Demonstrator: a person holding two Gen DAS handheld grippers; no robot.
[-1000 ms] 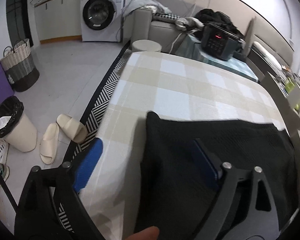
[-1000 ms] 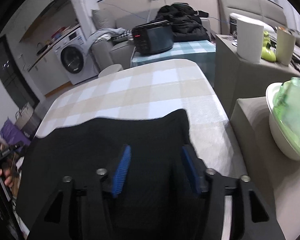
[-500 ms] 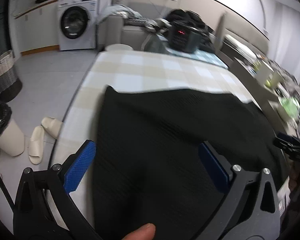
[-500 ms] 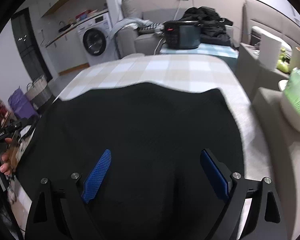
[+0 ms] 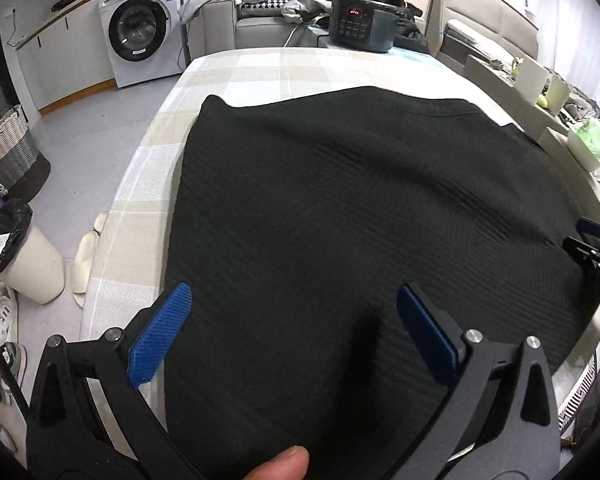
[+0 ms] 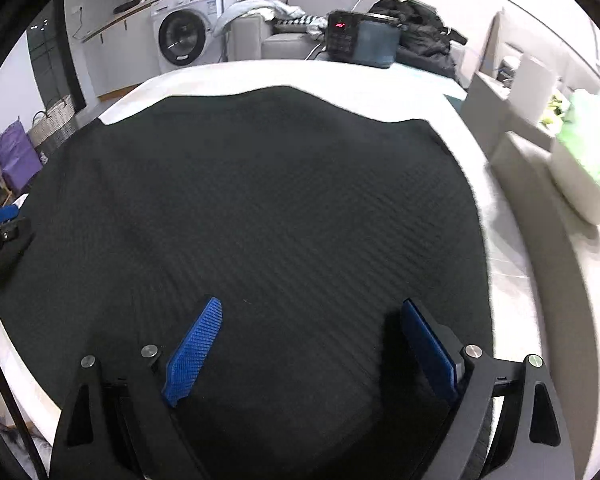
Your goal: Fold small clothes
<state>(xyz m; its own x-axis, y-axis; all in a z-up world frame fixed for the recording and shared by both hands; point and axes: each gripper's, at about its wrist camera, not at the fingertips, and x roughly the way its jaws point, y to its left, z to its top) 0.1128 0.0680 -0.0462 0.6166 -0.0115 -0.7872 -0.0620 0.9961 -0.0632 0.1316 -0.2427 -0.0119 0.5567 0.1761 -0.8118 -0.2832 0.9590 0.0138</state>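
Note:
A black ribbed garment [image 5: 340, 220] lies spread flat on the table with the beige-and-white checked cloth [image 5: 268, 68]. My left gripper [image 5: 294, 296] hovers over its near left part, wide open, with only cloth below the blue pads. A thumb [image 5: 276, 464] shows at the bottom edge. My right gripper [image 6: 312, 304] stands open above the garment's [image 6: 260, 200] near right part with nothing clamped. Each gripper peeks into the other's view: the right gripper [image 5: 596, 240] at the garment's right edge, the left gripper [image 6: 0, 220] at its left edge.
On the floor to the left are a washing machine [image 5: 140, 32], a woven basket [image 5: 8, 152], a lined bin [image 5: 16, 248] and slippers [image 5: 86, 256]. A black appliance with a red display [image 5: 360, 24] sits beyond the table. A low side table [image 6: 540, 184] with clutter flanks the right.
Both grippers have drawn back toward the near edge, and the black garment now shows spread over far more of the table. The right jaws have widened.

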